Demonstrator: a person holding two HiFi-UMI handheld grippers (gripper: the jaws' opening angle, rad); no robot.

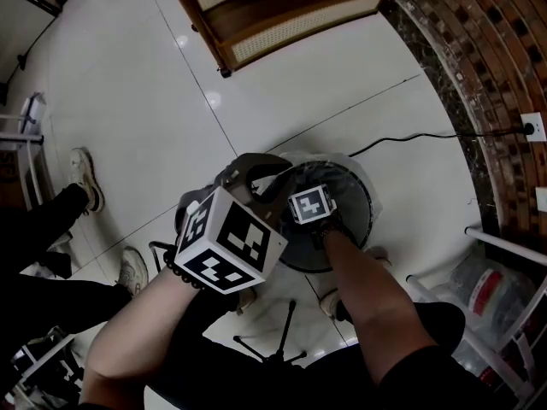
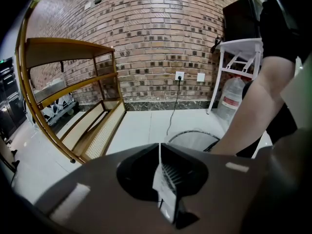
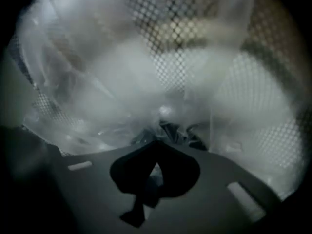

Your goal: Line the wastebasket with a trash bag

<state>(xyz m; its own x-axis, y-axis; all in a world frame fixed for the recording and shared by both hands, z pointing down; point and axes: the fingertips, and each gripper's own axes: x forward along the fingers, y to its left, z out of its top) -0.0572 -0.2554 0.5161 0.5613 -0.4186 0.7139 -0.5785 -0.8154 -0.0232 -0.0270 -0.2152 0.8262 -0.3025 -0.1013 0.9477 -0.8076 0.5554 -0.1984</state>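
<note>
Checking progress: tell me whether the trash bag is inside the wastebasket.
Inside: the clear trash bag bunches against the mesh of the wastebasket.

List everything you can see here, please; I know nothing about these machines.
wastebasket: one, black mesh, on the white floor, centre.
trash bag: one, clear, inside the wastebasket.
shelf unit: one, brown wood, beyond the wastebasket.
cable: one, black, from the wall socket toward the wastebasket.
water bottle: one, clear, red label, far right.
shoes: two, white, a bystander's, left.
tripod: one, black, near the bottom edge.
left gripper: one, dark, jaws shut on a strip of trash bag, beside the wastebasket's rim.
right gripper: one, dark, jaws shut, down inside the wastebasket.
</note>
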